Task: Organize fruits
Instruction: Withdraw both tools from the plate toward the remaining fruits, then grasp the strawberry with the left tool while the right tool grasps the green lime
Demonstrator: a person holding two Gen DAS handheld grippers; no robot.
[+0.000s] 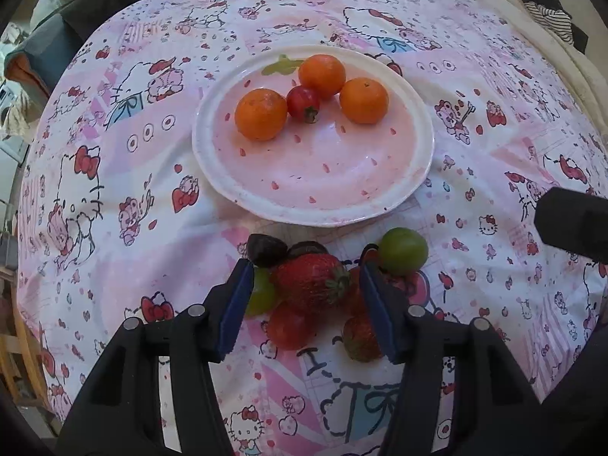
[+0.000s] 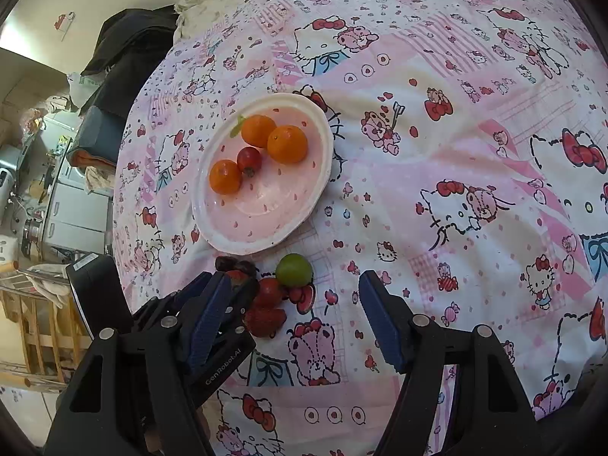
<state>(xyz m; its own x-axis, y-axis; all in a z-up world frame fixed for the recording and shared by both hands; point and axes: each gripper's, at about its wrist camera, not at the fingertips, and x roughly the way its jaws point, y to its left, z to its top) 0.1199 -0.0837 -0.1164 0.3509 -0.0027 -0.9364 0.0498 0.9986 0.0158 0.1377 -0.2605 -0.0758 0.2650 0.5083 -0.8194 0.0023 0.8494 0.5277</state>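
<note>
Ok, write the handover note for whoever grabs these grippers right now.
Left gripper: open, straddling the big strawberry in the pile, not closed on it.
Right gripper: open, empty, hovering beside the pile.
Done: three oranges and a small red fruit sit on the pink plate.
Left, on the cloth below the plate: green fruit, green grape, two dark fruits, second strawberry, red tomato-like fruits.

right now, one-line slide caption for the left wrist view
Open left hand-held gripper straddles a strawberry in the fruit pile, near a plate holding three oranges.
</note>
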